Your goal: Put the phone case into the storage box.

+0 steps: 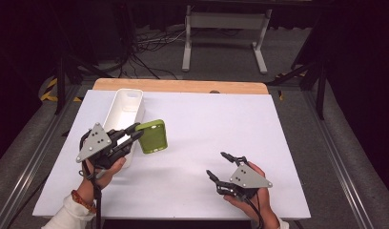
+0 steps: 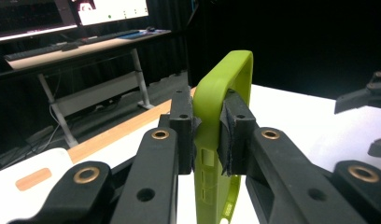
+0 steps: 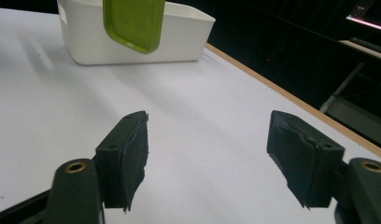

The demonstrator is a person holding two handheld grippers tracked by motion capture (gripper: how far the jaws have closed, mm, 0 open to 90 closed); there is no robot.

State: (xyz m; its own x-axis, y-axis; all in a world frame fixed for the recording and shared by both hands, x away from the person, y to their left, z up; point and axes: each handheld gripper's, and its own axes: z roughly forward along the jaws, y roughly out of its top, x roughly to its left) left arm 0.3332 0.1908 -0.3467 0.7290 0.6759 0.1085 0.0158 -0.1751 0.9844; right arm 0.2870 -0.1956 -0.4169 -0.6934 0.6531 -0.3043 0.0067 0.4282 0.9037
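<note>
Risk I see: left gripper (image 1: 134,134) pinches only the green case (image 1: 152,136) edge, mid-left; it may slip. Right gripper (image 1: 221,166) is spread.

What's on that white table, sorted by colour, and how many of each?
Green: 1, a phone case, clamped edge-on in the left gripper.
White: 1, a long bin.
Black: 2, the grippers; the right gripper is open, holding nothing.
Total: 4
</note>
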